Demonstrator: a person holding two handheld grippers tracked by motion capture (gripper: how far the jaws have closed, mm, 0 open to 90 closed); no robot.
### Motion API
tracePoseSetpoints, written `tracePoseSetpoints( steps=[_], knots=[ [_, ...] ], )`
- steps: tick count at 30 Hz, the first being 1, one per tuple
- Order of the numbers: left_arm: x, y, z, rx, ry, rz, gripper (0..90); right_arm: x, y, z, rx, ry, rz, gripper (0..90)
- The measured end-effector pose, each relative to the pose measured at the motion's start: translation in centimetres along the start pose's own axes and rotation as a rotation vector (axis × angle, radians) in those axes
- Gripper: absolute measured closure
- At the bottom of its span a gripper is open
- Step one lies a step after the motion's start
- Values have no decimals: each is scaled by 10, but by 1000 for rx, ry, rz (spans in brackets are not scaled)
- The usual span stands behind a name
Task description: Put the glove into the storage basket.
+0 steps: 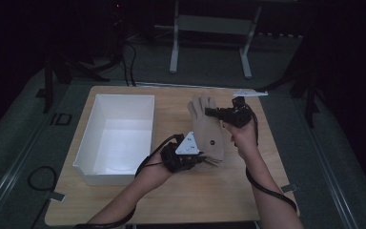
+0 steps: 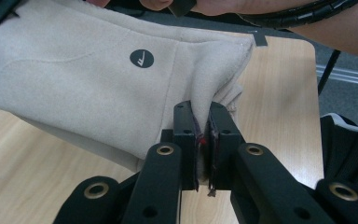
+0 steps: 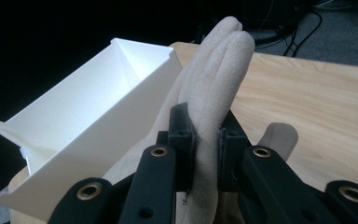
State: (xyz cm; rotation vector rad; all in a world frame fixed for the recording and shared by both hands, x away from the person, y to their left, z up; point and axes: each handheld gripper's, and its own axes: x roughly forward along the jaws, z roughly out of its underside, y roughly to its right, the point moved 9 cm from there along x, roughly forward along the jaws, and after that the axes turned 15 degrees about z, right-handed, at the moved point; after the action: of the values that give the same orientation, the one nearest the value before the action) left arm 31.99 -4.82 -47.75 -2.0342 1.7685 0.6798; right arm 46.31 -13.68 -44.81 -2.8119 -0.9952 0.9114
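A beige fleece glove [image 1: 207, 125] with a round dark label is held stretched above the wooden table [image 1: 219, 195], fingers pointing away from me. My left gripper [image 1: 204, 161] is shut on the glove's cuff [image 2: 223, 93], pinching the fabric between its pads. My right gripper [image 1: 208, 111] is shut on the glove's fingers [image 3: 216, 74], which stand up between its jaws. The glove [image 2: 84, 70] spreads out flat ahead in the left gripper view.
An open white box [image 1: 116, 136] stands on the left half of the table, its near wall [image 3: 98, 140] close beside the glove in the right gripper view. A white strip [image 1: 250, 93] lies at the table's far edge. Bare wood lies near me.
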Motion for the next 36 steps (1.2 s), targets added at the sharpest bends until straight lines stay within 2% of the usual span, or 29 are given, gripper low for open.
tracePoseSetpoints(
  steps=[7,12,19,30,36],
  knots=[
    [-25,-4,-6,9,8,-40,848,-1,-15,-21,-19,21,-12,800],
    [-42,-8,-5,10,6,-72,848,1,-29,-37,-19,39,-36,799],
    [-62,-13,0,-2,10,-106,848,10,-46,-53,-37,44,-39,799],
    [-107,-16,21,-26,17,-168,848,35,-85,-67,-46,35,-97,798],
    [-129,-17,36,-45,24,-196,848,51,-111,-73,-71,28,-118,799]
  ],
)
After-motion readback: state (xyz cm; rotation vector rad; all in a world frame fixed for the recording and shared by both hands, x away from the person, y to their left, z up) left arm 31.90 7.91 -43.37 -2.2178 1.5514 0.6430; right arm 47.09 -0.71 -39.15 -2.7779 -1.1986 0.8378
